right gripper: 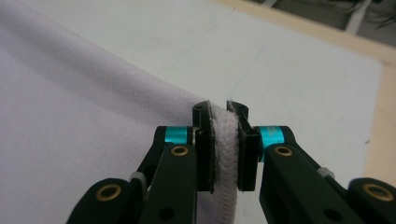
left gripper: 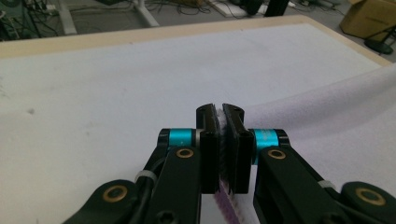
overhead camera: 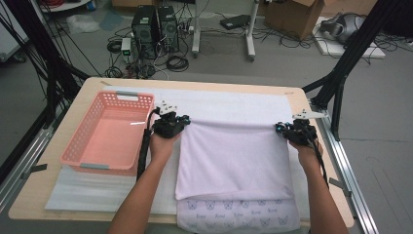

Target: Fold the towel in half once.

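A pale lilac towel (overhead camera: 234,156) lies on the white foam mat (overhead camera: 229,102), its far edge stretched between both grippers; a strip printed with small animal faces shows at its near end. My left gripper (overhead camera: 184,120) is shut on the towel's far left corner, and the hem (left gripper: 221,140) sits pinched between its black jaws. My right gripper (overhead camera: 280,127) is shut on the far right corner, with a thick fold of the towel (right gripper: 226,140) squeezed between its jaws. The towel (left gripper: 327,112) slopes away to the right in the left gripper view and fills the left side (right gripper: 70,116) of the right gripper view.
An empty pink plastic basket (overhead camera: 78,146) stands at the table's left, close beside my left forearm. The wooden table edge (overhead camera: 195,84) runs along the far side. Black frame struts (overhead camera: 341,68) rise at the right rear. Computers and cables lie on the floor beyond.
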Demonstrator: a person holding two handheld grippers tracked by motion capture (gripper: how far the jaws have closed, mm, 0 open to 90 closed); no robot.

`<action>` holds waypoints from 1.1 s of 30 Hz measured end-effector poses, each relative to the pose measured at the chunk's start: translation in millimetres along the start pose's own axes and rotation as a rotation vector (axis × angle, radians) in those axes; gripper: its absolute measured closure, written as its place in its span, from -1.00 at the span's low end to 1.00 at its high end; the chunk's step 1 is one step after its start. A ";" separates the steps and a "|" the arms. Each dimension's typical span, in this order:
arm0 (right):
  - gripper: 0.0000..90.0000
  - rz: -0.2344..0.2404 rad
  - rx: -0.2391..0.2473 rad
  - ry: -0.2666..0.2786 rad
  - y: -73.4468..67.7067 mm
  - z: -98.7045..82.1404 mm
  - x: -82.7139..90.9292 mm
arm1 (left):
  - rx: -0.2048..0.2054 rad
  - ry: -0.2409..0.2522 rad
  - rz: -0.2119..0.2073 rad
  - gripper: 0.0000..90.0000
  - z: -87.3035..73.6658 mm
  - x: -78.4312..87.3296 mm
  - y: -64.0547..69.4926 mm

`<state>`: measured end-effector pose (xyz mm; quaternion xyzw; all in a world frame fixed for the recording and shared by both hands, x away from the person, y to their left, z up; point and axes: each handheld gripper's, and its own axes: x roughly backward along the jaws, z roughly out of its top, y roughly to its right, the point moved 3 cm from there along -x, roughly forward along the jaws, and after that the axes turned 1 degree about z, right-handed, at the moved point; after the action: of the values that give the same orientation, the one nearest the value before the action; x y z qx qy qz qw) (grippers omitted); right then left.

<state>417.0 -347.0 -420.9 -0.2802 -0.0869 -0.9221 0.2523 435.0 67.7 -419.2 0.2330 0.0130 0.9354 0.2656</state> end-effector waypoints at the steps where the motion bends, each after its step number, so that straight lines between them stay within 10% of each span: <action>1: 0.82 -0.019 -0.006 0.007 1.1 4.8 -1.4 | -0.003 -0.004 0.005 0.90 2.7 -2.0 -1.3; 8: 0.81 -0.140 -0.025 0.058 2.9 26.7 -17.4 | 0.057 0.092 0.046 0.90 18.5 -15.3 -15.4; 13: 0.78 -0.201 -0.039 0.040 -0.8 37.1 -32.3 | 0.069 0.052 0.013 0.75 9.5 -21.1 -15.0; 17: 0.36 -0.174 -0.100 0.014 -0.9 32.5 -37.0 | 0.088 -0.015 -0.036 0.37 5.2 -19.7 -8.9; 21: 0.14 -0.139 -0.151 0.007 1.8 28.2 -29.0 | 0.071 0.018 -0.035 0.23 -1.8 -10.4 -1.1; 33: 0.23 -0.062 -0.137 -0.055 -4.9 -9.4 19.7 | 0.032 -0.030 -0.094 0.06 -25.2 19.3 17.5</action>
<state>395.9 -353.8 -417.7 -0.3195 -0.0389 -0.9251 0.2013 400.8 64.9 -430.8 0.2503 0.0349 0.9180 0.3058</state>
